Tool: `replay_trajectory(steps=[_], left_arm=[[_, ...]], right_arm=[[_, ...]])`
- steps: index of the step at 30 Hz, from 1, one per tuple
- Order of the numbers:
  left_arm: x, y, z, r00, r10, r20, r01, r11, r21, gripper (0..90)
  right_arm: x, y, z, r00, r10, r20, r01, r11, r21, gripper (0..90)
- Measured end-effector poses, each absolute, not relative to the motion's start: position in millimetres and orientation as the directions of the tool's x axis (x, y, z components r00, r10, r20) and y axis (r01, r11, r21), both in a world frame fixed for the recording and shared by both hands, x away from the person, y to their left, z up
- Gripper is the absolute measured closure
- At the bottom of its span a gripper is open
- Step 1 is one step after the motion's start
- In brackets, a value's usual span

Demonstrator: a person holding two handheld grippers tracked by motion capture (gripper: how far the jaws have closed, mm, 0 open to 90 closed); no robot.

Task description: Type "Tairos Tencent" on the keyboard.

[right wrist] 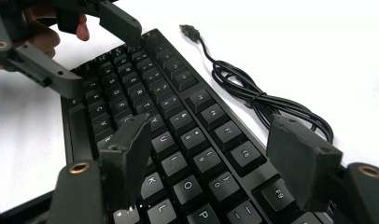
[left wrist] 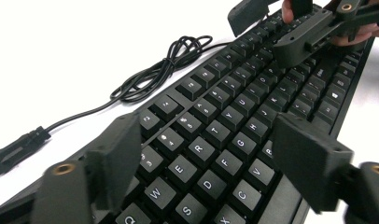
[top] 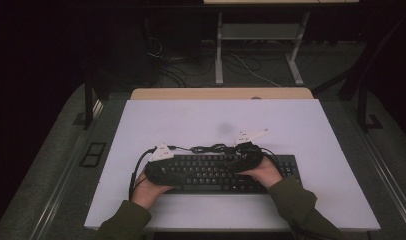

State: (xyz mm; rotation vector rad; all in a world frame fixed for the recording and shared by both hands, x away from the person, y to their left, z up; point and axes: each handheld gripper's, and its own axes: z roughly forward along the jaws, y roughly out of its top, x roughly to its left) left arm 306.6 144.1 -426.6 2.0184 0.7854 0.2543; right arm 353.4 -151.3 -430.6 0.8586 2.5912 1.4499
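Note:
A black keyboard (top: 211,176) lies near the front of the white table (top: 301,130). Its cable (top: 211,148) is coiled just behind it. My left gripper (top: 177,168) hovers over the keyboard's left half and my right gripper (top: 237,161) over its right half, pointing toward each other. In the left gripper view the left gripper (left wrist: 211,135) stands open above the letter keys of the keyboard (left wrist: 234,98), nothing between its jaws. In the right gripper view the right gripper (right wrist: 213,133) is open above the keyboard (right wrist: 178,107), holding nothing.
The coiled cable (right wrist: 253,98) ends in a loose USB plug (right wrist: 190,31) lying on the table. A wooden desk edge (top: 221,93) borders the far side. Beyond it are white desk legs (top: 219,50) and floor cables.

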Motion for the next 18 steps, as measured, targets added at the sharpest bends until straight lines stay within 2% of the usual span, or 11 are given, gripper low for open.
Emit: replay_trajectory(steps=[10, 18], left_arm=[[313.8, 141.6, -425.8, 0.767, 0.629, -0.127, 0.422, -0.346, 0.838, 48.3], [318.3, 140.4, -426.9, 0.771, 0.623, -0.135, 0.435, -0.36, 0.826, 72.6]], right_arm=[[353.7, -151.1, -431.2, -0.843, 0.491, 0.219, 0.443, 0.402, 0.801, 30.6], [353.8, -151.2, -431.0, -0.842, 0.493, 0.219, 0.444, 0.401, 0.801, 30.6]])
